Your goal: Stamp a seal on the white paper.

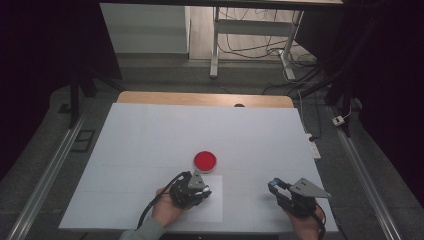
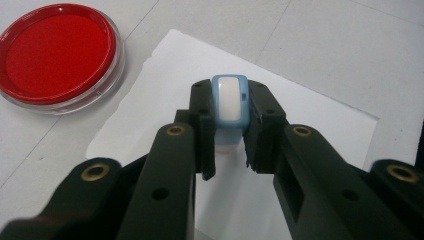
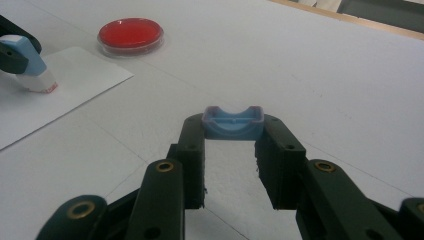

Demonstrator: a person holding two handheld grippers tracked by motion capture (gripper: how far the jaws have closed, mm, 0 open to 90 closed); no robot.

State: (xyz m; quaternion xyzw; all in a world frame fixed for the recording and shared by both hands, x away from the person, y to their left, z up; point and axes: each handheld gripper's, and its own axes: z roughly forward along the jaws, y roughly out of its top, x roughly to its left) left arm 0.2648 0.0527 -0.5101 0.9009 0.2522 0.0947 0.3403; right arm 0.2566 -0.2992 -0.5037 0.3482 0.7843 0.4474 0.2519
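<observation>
**Stamp pressed to paper, cap held aside**

The small light-blue plastic stamp with a white body [image 2: 229,102] is clamped between the jaws of the left gripper [image 2: 229,150], its base resting on the white sheet of paper [image 2: 310,125]. Just beyond the sheet sits the round red ink pad in a clear dish [image 2: 57,52]. Well to the right, the right gripper [image 3: 231,160] is clamped on the blue plastic cap [image 3: 232,122] above the white table [image 1: 150,130].

Left gripper [image 2: 230,137] clamps a blue-and-white stamp [image 2: 230,100] over white paper [image 2: 310,125]; red ink pad [image 2: 57,52] at ten o'clock.
</observation>
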